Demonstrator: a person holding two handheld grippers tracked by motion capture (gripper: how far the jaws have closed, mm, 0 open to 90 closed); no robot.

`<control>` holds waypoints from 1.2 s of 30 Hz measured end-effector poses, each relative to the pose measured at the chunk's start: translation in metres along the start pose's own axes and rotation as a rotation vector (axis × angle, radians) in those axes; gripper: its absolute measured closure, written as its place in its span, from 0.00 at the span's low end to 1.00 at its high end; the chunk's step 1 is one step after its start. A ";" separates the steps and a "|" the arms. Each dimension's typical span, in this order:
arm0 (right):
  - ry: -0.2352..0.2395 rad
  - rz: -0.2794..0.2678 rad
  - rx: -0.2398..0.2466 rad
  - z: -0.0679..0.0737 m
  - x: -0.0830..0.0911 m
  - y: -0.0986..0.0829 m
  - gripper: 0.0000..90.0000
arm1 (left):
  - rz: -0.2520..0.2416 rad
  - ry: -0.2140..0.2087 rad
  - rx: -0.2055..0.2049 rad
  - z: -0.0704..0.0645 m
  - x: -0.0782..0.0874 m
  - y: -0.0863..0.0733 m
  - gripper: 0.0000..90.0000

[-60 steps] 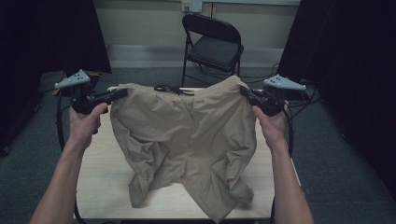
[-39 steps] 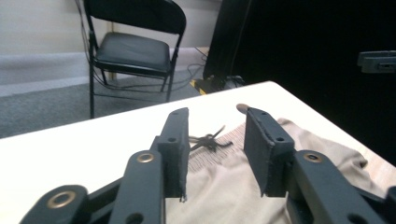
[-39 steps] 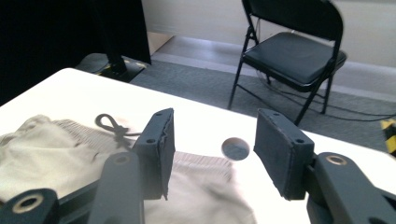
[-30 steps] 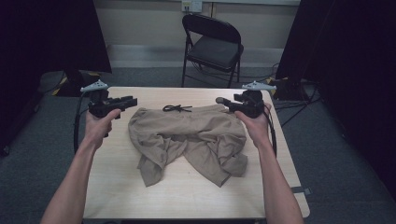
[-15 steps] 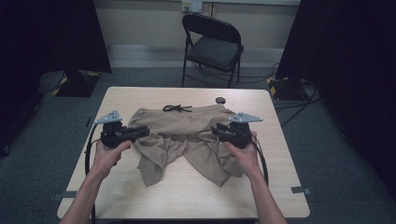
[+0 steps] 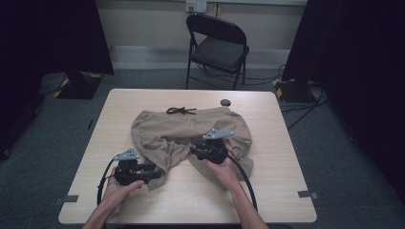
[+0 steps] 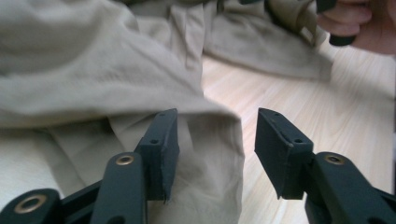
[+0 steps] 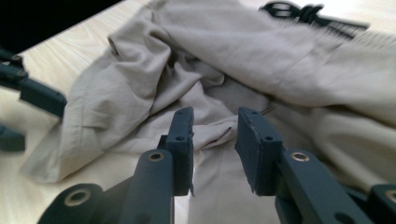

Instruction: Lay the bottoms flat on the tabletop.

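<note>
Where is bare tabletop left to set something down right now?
The light wooden table is bare right of the crumpled tan fabric shorts, along the near edge, and in the far left corner. The middle is crowded; a small dark round object sits far-centre.

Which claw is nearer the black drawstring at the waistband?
Right. The right claw sits on the shorts' middle, below the black drawstring. The left claw is farther back, at the near left leg hem.

High view overhead; gripper views close, sharing shorts (image 6: pixel 191 131).
</note>
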State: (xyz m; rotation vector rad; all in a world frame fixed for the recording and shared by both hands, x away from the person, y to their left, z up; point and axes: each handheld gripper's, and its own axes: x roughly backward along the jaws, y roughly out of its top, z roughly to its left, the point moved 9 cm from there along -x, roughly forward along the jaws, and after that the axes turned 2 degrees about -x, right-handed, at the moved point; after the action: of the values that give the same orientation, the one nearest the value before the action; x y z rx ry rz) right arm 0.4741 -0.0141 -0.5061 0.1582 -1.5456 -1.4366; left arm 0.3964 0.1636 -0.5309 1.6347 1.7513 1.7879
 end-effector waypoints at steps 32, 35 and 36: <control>-0.096 -0.032 -0.068 -0.038 0.003 -0.003 0.99 | -0.207 0.120 0.153 0.054 0.034 0.013 1.00; -0.131 -0.039 -0.082 -0.054 0.014 -0.001 0.99 | -0.193 0.137 0.156 0.058 0.035 0.011 1.00; -0.153 -0.036 -0.094 -0.064 0.017 -0.002 0.99 | -0.189 0.139 0.164 0.059 0.034 0.010 1.00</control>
State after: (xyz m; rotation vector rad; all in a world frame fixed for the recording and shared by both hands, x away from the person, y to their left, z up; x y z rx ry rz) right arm 0.5090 -0.0699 -0.5096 0.0208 -1.6011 -1.5773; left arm 0.4322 0.2212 -0.5207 1.3723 2.0857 1.7498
